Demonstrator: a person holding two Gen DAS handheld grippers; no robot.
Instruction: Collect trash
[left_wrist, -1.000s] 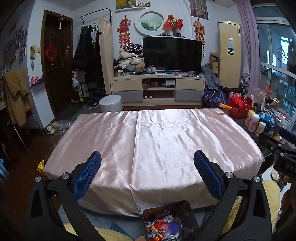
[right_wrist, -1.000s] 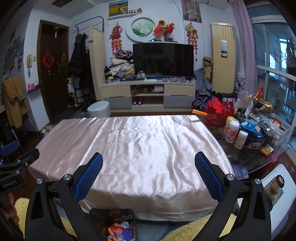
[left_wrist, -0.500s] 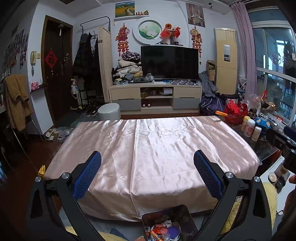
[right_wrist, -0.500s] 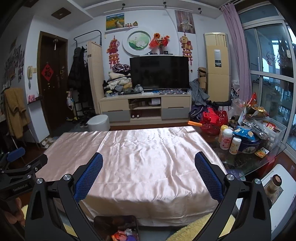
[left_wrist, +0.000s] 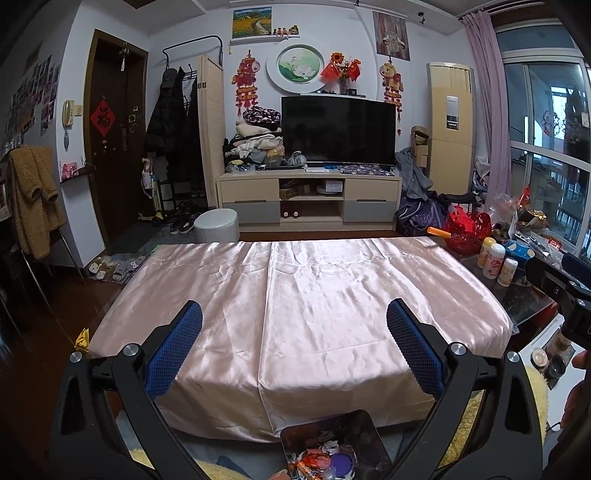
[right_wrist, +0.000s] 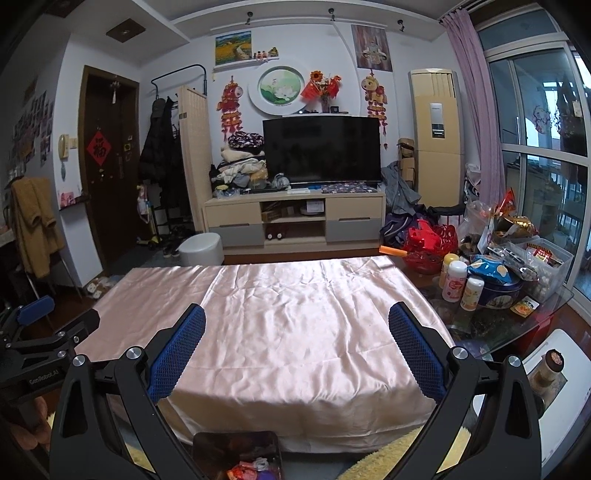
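- Left gripper (left_wrist: 293, 345) and right gripper (right_wrist: 295, 347): both spread wide, holding nothing, raised over the pink-draped tabletop (left_wrist: 332, 295).
- Trash (left_wrist: 325, 458): wrappers in the dark tray (left_wrist: 354, 424) below the tabletop's near edge.
- Risk: a blind descent may snag the cloth or tip the tray.

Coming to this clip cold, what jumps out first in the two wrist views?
The wide pink satin cloth fills the middle of both views, smooth and bare on top. Both grippers hang open before it, left gripper and right gripper, their blue fingers spread wide and holding nothing. Just below the cloth's near edge lies a dark tray of colourful wrappers, and a cluttered glass table stands to the right.
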